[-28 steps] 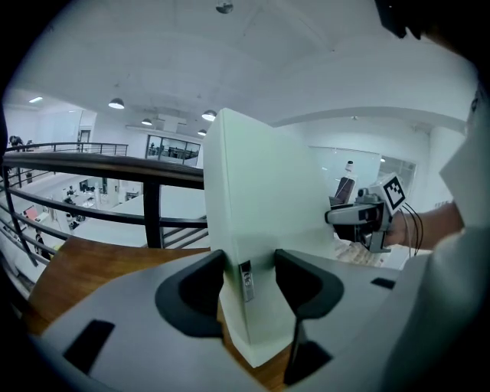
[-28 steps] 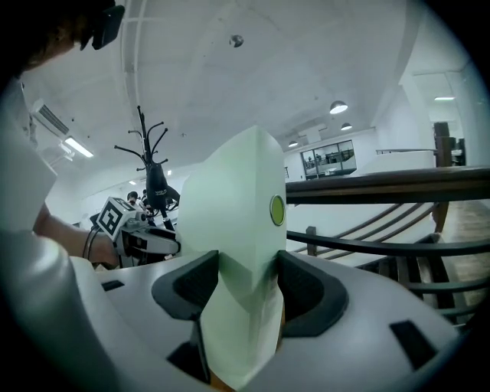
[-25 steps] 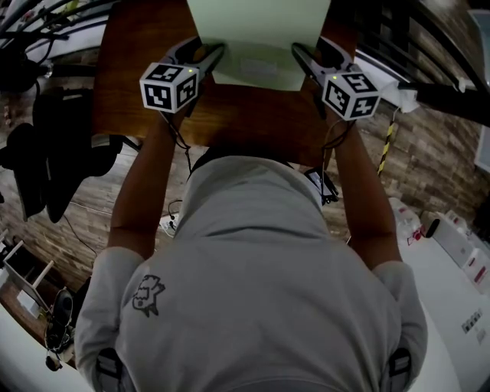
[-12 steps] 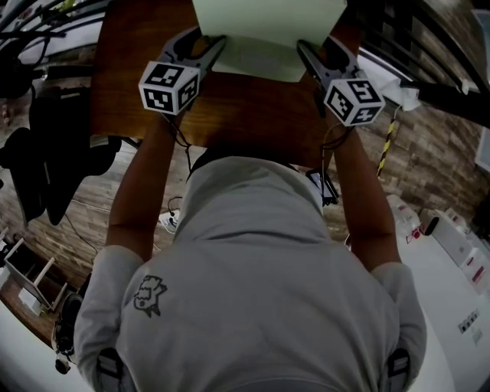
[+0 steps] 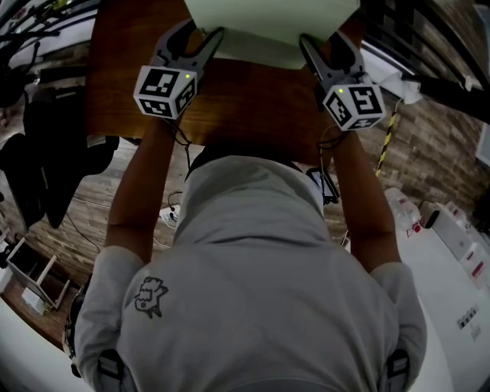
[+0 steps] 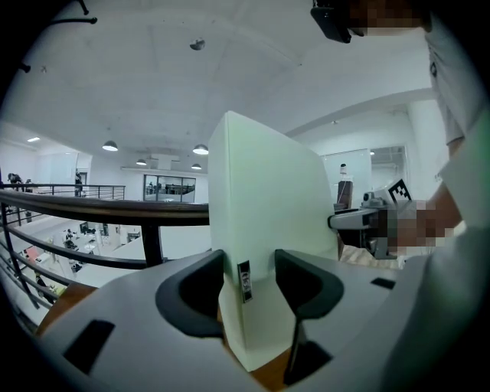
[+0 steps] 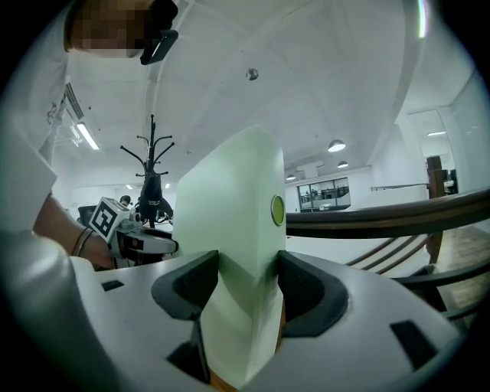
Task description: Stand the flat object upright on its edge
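Both grippers are holding the pale green flat box [image 5: 269, 18] at the far side of the wooden table [image 5: 245, 107], one gripper on each side of it.

- The left gripper [image 6: 249, 286] is clamping the box's left side. Its jaws are standing fairly wide because the box's thickness is filling the gap. A small label [image 6: 244, 280] is showing on the edge between them.
- The right gripper [image 7: 246, 286] is clamping the right side the same way, just below a round green sticker [image 7: 277, 208].
- In both gripper views the box is rising tall above the jaws. Its lower edge appears to be resting on the wood.
- In the head view a broad face is showing, so the box is probably leaning a little rather than standing fully vertical.

Step in hand, as judged: bringing the box to vertical on its long edge.

- The two grippers should be moving together at matching height, so the box is not twisting.
- The lower edge should be staying on the table as the pivot, not sliding.
- Before letting go, easing one side lightly would test the balance.
- The jaws should then be opening straight outward without dragging the faces.
- Main risk: the edge is narrow, so the box may tip toward or away from the person.
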